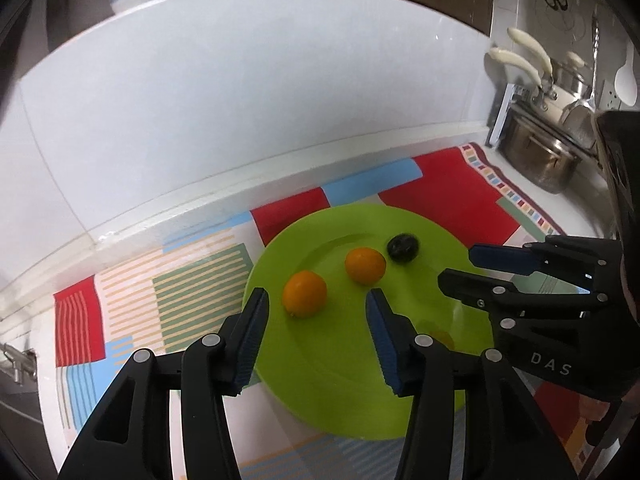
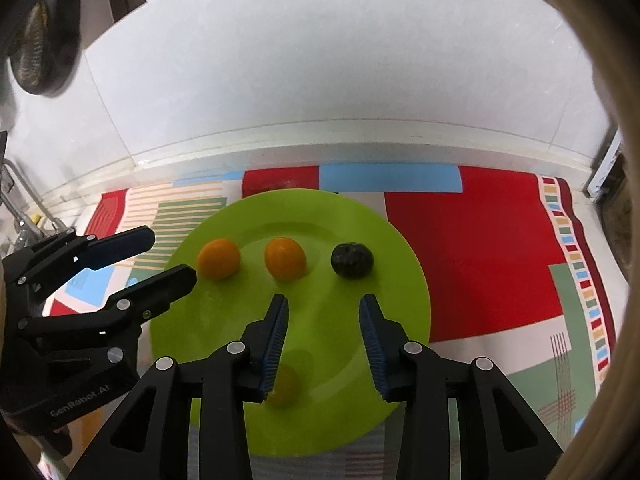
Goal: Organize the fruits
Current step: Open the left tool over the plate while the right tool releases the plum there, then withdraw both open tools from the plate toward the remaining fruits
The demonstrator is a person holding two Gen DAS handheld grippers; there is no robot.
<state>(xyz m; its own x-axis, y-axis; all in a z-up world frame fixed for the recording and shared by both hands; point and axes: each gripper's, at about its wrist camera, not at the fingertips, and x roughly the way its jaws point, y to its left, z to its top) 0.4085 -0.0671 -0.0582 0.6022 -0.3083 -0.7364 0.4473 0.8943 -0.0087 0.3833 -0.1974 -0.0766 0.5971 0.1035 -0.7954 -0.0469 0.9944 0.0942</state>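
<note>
A lime green plate [image 1: 340,392] [image 2: 224,332] lies on a patterned cloth. On it sit two orange fruits, one on the left [image 1: 305,294] [image 2: 219,259] and one in the middle [image 1: 365,265] [image 2: 285,258], and a dark round fruit [image 1: 403,247] [image 2: 352,260]. A third orange fruit [image 2: 285,388] lies near the plate's front, partly hidden by a finger. My left gripper [image 1: 316,334] [image 2: 172,258] is open and empty just in front of the left orange. My right gripper [image 2: 323,338] [image 1: 456,266] is open and empty above the plate.
The cloth [image 2: 480,248] has red, blue and striped patches and covers a white counter against a white tiled wall [image 1: 240,100]. Steel pots [image 1: 540,156] with cream handles stand at the far right. A tap [image 2: 24,216] shows at the left.
</note>
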